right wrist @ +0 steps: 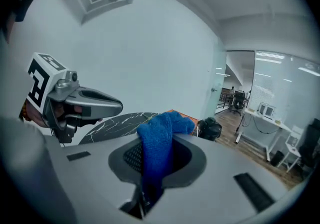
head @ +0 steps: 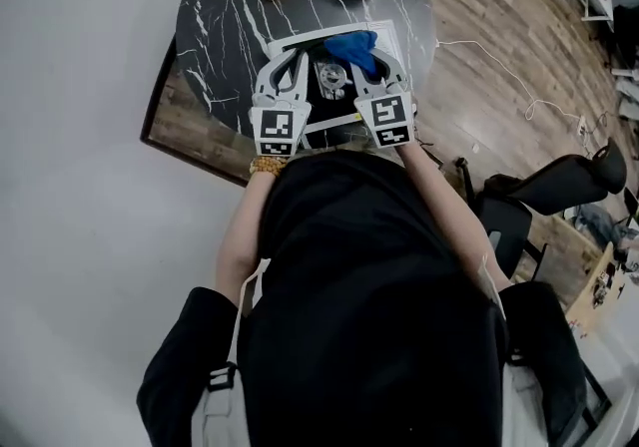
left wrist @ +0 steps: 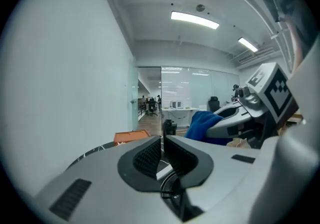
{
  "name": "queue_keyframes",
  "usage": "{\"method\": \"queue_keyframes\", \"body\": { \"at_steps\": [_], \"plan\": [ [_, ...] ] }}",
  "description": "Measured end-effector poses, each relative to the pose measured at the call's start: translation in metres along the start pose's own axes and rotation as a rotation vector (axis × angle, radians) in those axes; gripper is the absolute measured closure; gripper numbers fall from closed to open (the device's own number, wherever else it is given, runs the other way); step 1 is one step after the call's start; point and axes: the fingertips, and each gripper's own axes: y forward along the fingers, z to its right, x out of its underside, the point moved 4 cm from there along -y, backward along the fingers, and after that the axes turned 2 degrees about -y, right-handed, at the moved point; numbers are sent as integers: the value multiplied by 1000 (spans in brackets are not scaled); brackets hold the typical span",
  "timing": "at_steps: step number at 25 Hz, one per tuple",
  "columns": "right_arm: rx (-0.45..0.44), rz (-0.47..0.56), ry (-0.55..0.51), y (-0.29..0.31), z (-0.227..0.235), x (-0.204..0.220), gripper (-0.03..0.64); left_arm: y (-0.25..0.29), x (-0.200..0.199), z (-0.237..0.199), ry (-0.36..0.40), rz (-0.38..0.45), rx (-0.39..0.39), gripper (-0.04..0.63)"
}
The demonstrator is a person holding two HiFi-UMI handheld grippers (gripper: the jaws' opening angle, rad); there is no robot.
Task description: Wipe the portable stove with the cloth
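The right gripper (right wrist: 159, 144) was clenched on the fluffy blue cloth (right wrist: 156, 130), over the white-framed portable stove (head: 331, 79) at upper centre of the head view, on the round black marble table (head: 210, 16). Just left of it, the left gripper (left wrist: 163, 144) was pinched closed on nothing.

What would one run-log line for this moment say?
left gripper: shut, empty | right gripper: shut on blue cloth | both above portable stove on black table
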Motion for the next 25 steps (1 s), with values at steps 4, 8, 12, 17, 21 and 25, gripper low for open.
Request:
{"method": "queue_keyframes", "body": {
  "at_steps": [4, 8, 12, 17, 21, 25],
  "plan": [
    [-30, 13, -11, 2, -12, -7, 586, -3, 4, 1, 34, -30, 20, 565],
    [-37, 15, -23, -1, -13, -5, 584, 0, 11, 2, 11, -58, 28, 569],
    [-27, 3, -6, -8, -15, 0, 584, -5, 16, 12, 29, -72, 59, 569],
    [-8, -2, 5, -16, -19, 7, 585, -9, 19, 22, 33, -70, 87, 569],
    [-1, -9, 9, -23, -23, 13, 586, -13, 25, 28, 37, -82, 102, 569],
    [2, -31, -20, -25, -34, 12, 586, -22, 28, 26, 37, -91, 91, 569]
  ]
}}
